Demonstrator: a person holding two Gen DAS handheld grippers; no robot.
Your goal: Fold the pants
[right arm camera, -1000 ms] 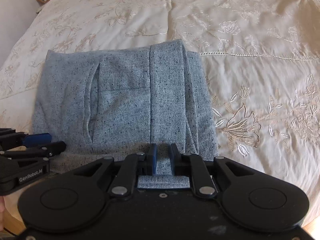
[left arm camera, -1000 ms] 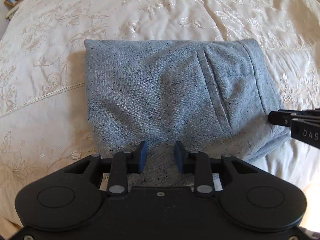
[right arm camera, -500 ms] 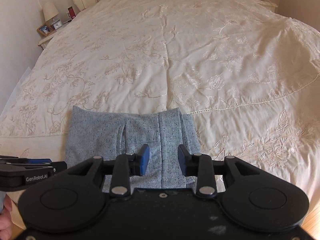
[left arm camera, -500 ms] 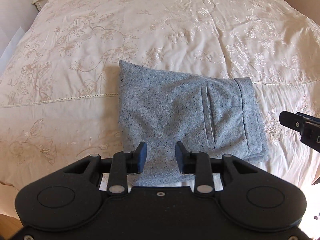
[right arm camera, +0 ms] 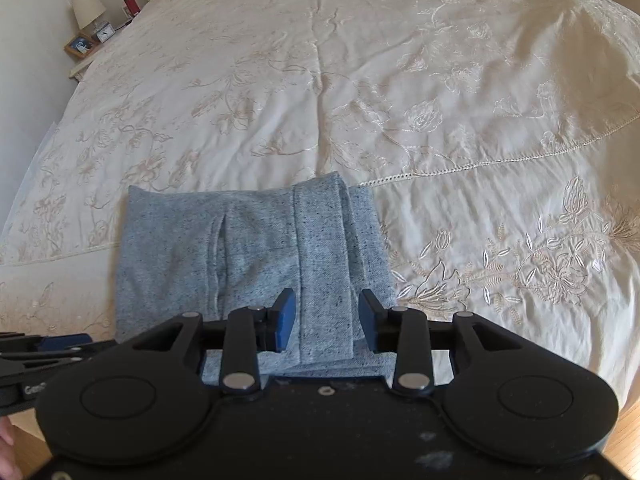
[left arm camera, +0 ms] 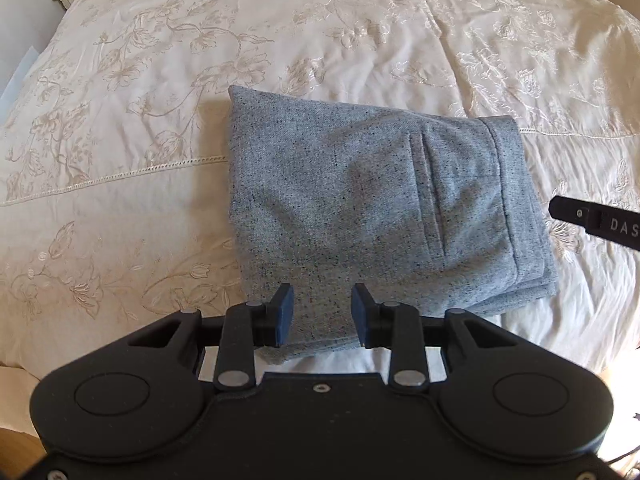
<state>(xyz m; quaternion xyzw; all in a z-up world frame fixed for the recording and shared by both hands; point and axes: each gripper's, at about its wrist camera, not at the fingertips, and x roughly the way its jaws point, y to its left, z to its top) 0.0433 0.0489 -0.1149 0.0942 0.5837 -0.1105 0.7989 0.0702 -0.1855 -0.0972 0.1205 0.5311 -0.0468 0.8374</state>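
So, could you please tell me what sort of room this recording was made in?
Most likely a bedroom: the folded pants lie on a wide bed under an embroidered cream bedspread, and a nightstand beside it carries a lamp, a clock and a framed picture.

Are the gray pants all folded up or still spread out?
Folded up. The gray pants lie as a compact rectangle on the bedspread, with stacked layers showing along the waistband edge.

The near edge of the folded pants (right arm camera: 256, 264) is hidden behind the right gripper (right arm camera: 326, 326) body. Beside the pants, the left gripper (right arm camera: 52, 346) is cut off by the frame edge, its jaws' stance unreadable.
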